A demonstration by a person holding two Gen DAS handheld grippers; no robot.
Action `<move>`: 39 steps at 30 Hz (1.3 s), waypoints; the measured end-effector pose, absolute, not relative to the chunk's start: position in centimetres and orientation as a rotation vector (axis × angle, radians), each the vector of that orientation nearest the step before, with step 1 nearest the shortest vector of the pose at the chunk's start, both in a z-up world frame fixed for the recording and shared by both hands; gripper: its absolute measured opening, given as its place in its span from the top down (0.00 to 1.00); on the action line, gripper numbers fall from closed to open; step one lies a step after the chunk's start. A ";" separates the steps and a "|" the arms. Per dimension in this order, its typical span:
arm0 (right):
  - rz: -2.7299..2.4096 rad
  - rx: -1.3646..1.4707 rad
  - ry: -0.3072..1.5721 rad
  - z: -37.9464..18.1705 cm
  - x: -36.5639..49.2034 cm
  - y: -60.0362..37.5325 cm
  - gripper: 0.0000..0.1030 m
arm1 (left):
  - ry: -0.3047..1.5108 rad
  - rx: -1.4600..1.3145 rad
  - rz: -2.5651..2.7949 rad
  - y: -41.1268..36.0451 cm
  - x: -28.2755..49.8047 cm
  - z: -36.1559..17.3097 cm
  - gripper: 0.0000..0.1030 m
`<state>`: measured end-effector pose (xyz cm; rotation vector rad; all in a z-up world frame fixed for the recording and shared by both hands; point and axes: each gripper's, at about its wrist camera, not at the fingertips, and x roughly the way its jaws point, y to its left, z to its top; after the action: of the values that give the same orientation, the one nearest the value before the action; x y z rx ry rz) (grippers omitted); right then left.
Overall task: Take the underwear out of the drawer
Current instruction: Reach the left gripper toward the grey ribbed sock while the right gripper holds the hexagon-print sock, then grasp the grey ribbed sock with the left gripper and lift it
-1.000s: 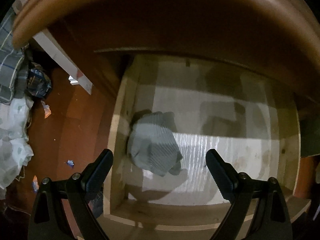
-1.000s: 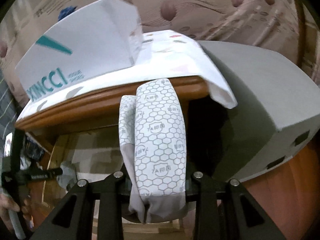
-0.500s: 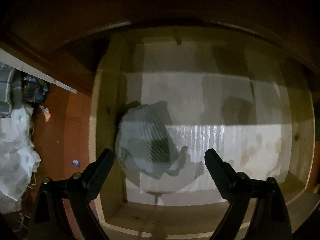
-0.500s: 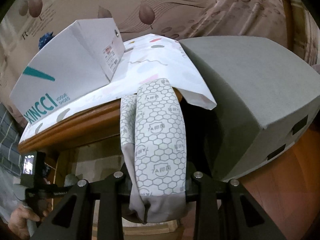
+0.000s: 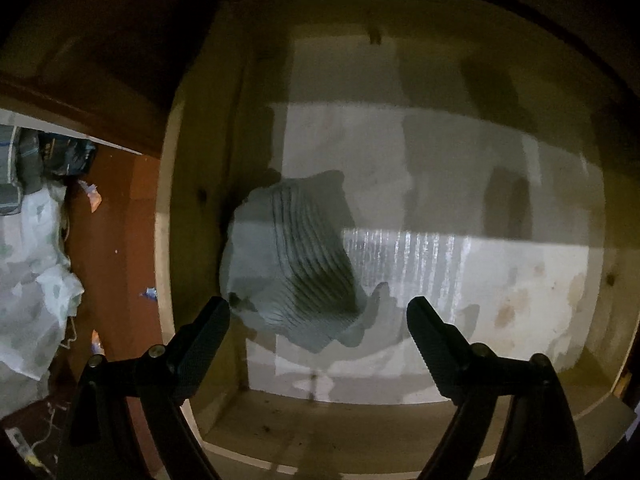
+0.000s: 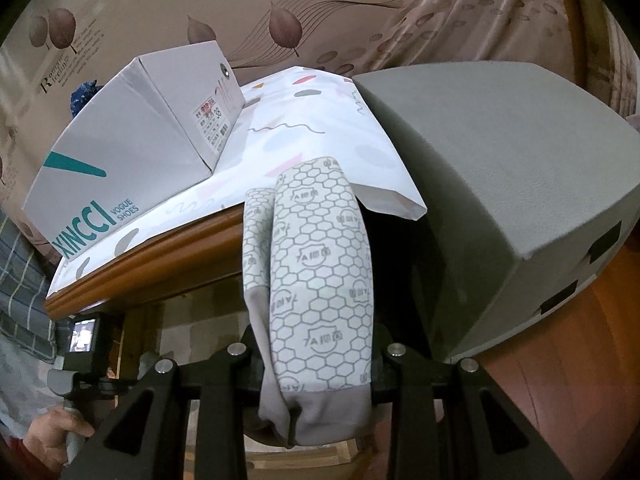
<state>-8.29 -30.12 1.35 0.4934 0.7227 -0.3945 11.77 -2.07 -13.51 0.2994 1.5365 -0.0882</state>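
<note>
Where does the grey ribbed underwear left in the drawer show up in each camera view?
Left wrist: the grey ribbed underwear lies left of centre, against the drawer's left wall, ahead of the left claw.
Right wrist: only a grey scrap low left, likely it; too small to tell.
Shared landmark: the wooden drawer, under the tabletop.

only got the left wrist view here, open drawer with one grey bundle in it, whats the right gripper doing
Observer: The right gripper is shut on a hexagon-print underwear, held up outside the drawer.
Operator: whats on top of the cabinet
Observer: A white shoe box printed XINCCI stands on a patterned white cloth.
Operator: anything beside the cabinet on that side
Observer: A big grey box stands right next to it, on the right of the picture.
Operator: can you see my left gripper from there
Observer: Only its handle and small camera screen, gripped by a hand at the lower left.
</note>
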 end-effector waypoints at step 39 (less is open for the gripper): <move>-0.383 0.514 0.735 1.5 -8.3 -31.1 0.70 | 1.577 0.325 -0.172 -5.2 11.0 -13.3 0.28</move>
<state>-8.26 -31.06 1.54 0.5142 0.7348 -0.3827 10.97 -5.19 -13.28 0.3252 1.5774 -0.1724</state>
